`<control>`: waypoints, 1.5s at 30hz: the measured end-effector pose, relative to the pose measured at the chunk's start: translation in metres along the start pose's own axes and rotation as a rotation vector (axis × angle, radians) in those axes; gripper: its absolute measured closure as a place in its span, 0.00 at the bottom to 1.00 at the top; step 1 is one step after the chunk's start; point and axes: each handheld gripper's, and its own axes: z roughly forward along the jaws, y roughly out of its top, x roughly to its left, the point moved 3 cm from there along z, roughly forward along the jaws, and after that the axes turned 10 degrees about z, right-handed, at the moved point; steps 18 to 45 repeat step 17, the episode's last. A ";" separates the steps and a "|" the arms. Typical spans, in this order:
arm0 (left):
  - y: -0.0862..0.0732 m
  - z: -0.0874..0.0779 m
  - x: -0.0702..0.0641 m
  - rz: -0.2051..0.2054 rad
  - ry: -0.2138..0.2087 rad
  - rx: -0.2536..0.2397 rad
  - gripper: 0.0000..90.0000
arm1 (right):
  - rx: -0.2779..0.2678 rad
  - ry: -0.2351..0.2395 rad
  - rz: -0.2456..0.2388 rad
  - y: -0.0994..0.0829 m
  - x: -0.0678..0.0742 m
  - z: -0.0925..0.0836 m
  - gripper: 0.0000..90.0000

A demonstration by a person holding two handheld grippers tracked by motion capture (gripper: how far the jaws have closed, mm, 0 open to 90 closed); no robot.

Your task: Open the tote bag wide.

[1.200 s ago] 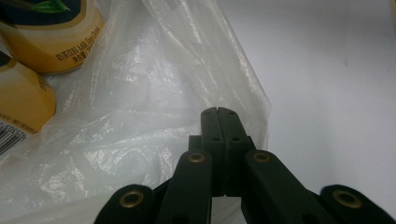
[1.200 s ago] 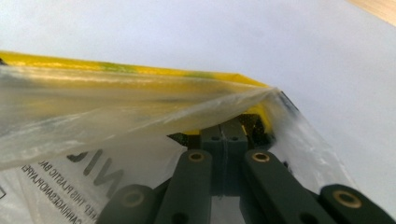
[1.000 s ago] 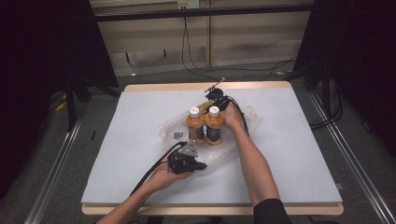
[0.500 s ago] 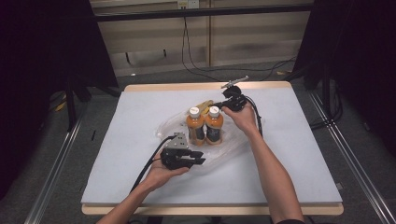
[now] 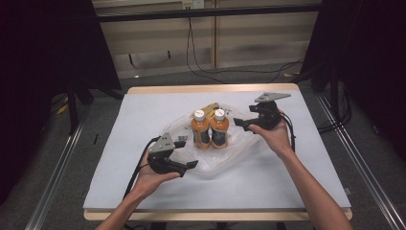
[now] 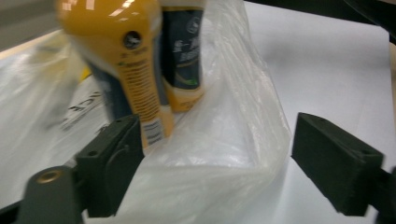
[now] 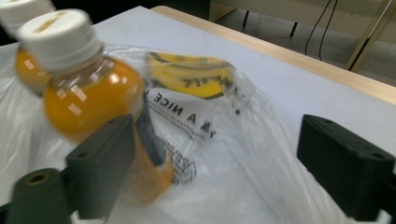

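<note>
High view shows us holding a gripper in each hand over the white table [image 5: 143, 115], on either side of a clear plastic bag [image 5: 239, 148] lying near the table's middle. Two orange bottles [image 5: 209, 128] with white caps stand upright on the bag, touching each other. Our left gripper [image 5: 184, 152] hovers just beside the bag on the side toward the near edge; its jaws have just been opening and stand apart with nothing clamped. Our right gripper [image 5: 244, 123] sits near the bag toward the right edge, its jaws likewise just opened, wide and gripping nothing.
</note>
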 end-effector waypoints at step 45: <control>-0.037 -0.070 0.007 -0.117 0.201 -0.016 0.05 | -0.107 -0.042 0.066 -0.093 0.004 -0.108 0.08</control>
